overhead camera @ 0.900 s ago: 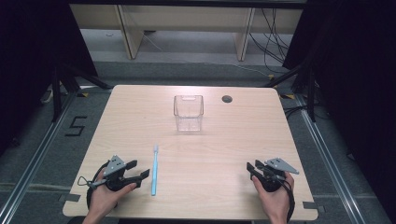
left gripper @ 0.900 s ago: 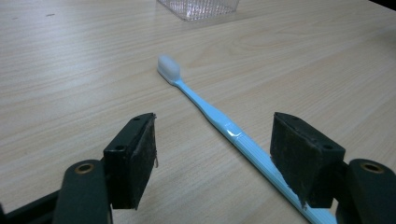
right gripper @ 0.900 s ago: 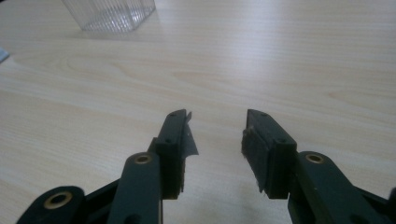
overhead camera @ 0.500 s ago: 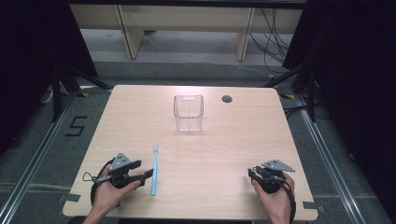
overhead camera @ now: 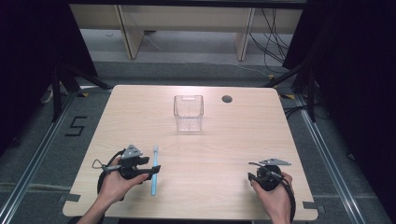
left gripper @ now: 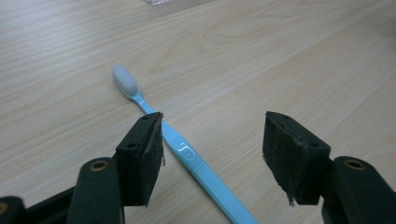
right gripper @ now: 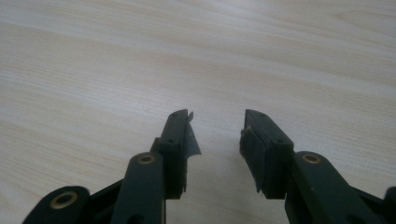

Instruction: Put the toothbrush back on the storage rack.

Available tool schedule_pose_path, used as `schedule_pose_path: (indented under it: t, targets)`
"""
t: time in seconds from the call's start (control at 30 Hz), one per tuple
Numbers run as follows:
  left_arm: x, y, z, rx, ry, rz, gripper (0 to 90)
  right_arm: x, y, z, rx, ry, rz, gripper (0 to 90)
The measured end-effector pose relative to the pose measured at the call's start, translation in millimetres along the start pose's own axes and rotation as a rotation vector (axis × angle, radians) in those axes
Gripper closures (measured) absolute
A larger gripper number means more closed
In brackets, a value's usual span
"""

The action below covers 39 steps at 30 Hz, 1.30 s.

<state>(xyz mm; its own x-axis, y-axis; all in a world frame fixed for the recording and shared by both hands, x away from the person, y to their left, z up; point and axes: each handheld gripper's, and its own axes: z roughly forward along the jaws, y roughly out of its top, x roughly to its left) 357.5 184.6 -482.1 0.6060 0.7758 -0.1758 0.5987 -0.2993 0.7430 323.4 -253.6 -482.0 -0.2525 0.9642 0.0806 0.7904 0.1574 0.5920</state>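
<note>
My left gripper (left gripper: 212, 154) has its jaws spread wide, nothing between the pads but the light blue toothbrush (left gripper: 180, 151) lying flat on the wood — the handle runs under the gap, close against the left-hand pad in the left gripper view, and I cannot tell whether that pad touches it. The brush head points away from me, toward the far side of the table (overhead camera: 243, 140). From the high view the left gripper (overhead camera: 152, 170) sits at the near-left part of the tabletop, my left hand (overhead camera: 116, 179) wrapped around its body, jaw tips reaching to the toothbrush (overhead camera: 154, 169) at roughly mid-handle. My right gripper (right gripper: 217, 133) has its jaws parted by a narrower gap and holds nothing — only bare wood grain below. In the high view the right gripper (overhead camera: 254, 176) rests low at the near-right of the table in my right hand (overhead camera: 275, 198), well apart from the brush. Farther out, a clear square container (overhead camera: 188, 113) stands upright near the table's middle toward the far edge, with a dark round hole (overhead camera: 227, 99) in the tabletop just beyond it to the right.
</note>
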Motion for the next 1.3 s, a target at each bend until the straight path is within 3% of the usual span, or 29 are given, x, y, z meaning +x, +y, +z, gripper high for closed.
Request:
schedule_pose_path:
  t: [0.17,0.2,0.23,0.27,0.43,0.57,0.73,1.03,1.1,1.17,1.2,1.3]
  targets:
    - [0.5,10.0,6.3,0.078,0.001,-0.004,39.0,2.5,5.6,2.2,0.04,0.014,0.003,60.7]
    - [0.7,11.3,7.3,0.094,0.004,-0.004,40.2,1.5,7.8,3.5,0.047,0.018,-0.034,60.3]
    - [0.2,12.7,9.1,0.104,0.014,-0.009,40.7,4.8,10.2,2.6,0.06,0.026,0.005,60.1]
    - [1.2,15.9,11.2,0.138,0.007,-0.023,40.9,5.2,11.7,3.0,0.064,0.028,0.004,59.9]
    - [2.8,23.5,18.8,0.202,0.032,-0.042,43.6,4.0,16.5,4.0,0.091,0.021,-0.027,59.0]
    - [3.2,27.1,24.1,0.282,0.048,-0.044,45.8,6.1,18.2,3.3,0.126,0.042,0.003,58.0]
    - [4.1,31.5,27.0,0.355,0.076,-0.057,48.6,5.5,20.1,2.8,0.124,0.049,0.005,57.8]
    - [3.5,38.0,33.0,0.429,0.1,-0.068,51.3,1.0,18.9,0.6,0.109,0.053,0.009,57.5]
    - [2.9,40.8,33.8,0.456,0.103,-0.058,52.4,0.6,18.5,1.6,0.106,0.032,0.006,57.4]
    - [0.9,42.4,35.8,0.477,0.109,-0.052,53.5,5.4,18.3,-0.3,0.13,0.058,0.055,57.3]
    - [-0.1,42.6,37.1,0.482,0.108,-0.062,54.0,4.4,18.2,0.9,0.126,0.065,0.031,57.3]
    - [-2.3,45.1,38.4,0.506,0.113,-0.08,54.6,6.0,18.1,2.1,0.126,0.061,0.024,57.2]
